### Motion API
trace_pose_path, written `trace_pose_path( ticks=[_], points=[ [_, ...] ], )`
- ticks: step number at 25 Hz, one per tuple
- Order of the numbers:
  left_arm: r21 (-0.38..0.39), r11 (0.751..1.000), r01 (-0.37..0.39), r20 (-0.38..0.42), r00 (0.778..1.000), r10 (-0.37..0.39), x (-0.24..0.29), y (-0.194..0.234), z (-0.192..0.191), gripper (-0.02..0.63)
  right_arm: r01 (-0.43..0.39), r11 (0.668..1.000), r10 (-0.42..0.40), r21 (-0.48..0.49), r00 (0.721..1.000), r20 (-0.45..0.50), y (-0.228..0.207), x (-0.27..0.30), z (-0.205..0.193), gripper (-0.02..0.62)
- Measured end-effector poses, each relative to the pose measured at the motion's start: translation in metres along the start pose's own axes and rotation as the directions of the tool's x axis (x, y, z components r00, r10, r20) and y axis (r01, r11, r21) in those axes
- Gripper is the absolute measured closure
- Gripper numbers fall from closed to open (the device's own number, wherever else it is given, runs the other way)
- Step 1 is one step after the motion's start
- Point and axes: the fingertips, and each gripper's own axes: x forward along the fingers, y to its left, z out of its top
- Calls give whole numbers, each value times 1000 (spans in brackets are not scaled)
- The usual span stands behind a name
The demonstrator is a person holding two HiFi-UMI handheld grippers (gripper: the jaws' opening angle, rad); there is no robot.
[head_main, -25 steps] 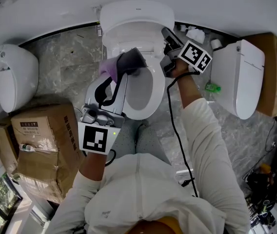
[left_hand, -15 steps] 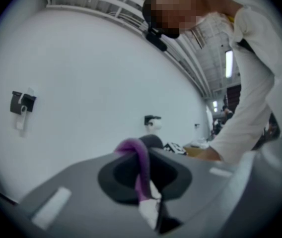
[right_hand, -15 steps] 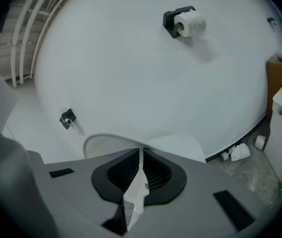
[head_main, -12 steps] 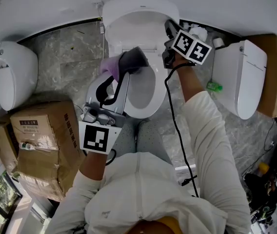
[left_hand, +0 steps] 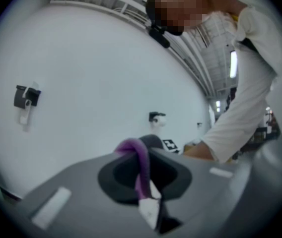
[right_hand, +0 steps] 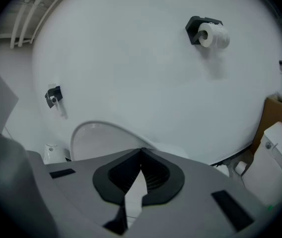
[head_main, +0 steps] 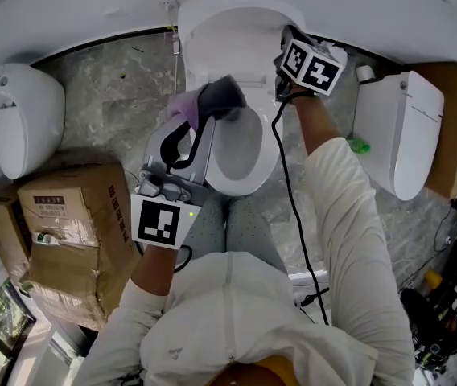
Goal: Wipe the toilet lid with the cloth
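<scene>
Head view: shifts right gripper [head_main: 287, 40] up beside lid [head_main: 232, 30], jaws just closing, now shut empty; pinches cloth [head_main: 182, 107] tight in left gripper [head_main: 214, 101]; leaves wiping unstarted

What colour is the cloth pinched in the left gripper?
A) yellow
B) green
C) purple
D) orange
C: in the left gripper view, the cloth clamped between the jaws of the left gripper is purple, and the head view shows the same purple bunch sticking out beside the jaws.
</scene>
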Motion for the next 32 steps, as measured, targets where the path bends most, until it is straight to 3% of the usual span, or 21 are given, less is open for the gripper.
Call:
trace_pose_path(
  ticks=[4, 8, 14, 20, 24, 28, 30, 32],
  points=[
    [-16, 1000, 8, -17, 1000, -8, 4, 5, -5, 583, -7, 1000, 7, -12, 1000, 16, 2, -1, 5, 580],
    [-21, 1000, -3, -8, 1000, 3, 14, 13, -7, 583, -107, 993, 102, 56, 992, 77, 21, -32, 6, 580],
    [19, 999, -35, -7, 999, 35, 52, 27, -29, 583, -154, 988, 156, -22, 969, 192, 34, -114, 2, 580],
    [57, 991, -121, -38, 992, 123, 104, 52, -72, 583, -169, 969, 213, -178, 940, 266, 41, -160, 17, 580],
    [86, 966, -244, -68, 966, 250, 130, 77, -103, 583, -166, 964, 224, -209, 930, 291, 29, -183, 22, 580],
    [91, 918, -385, -106, 913, 393, 152, 104, -128, 583, -156, 971, 205, -179, 932, 299, 9, -199, 17, 580],
    [91, 907, -411, -124, 899, 420, 164, 107, -136, 583, -148, 973, 197, -180, 935, 295, 1, -204, 11, 580],
    [88, 909, -408, -126, 900, 416, 179, 102, -138, 583, -147, 972, 196, -184, 937, 288, -4, -206, 6, 580]
  ],
)
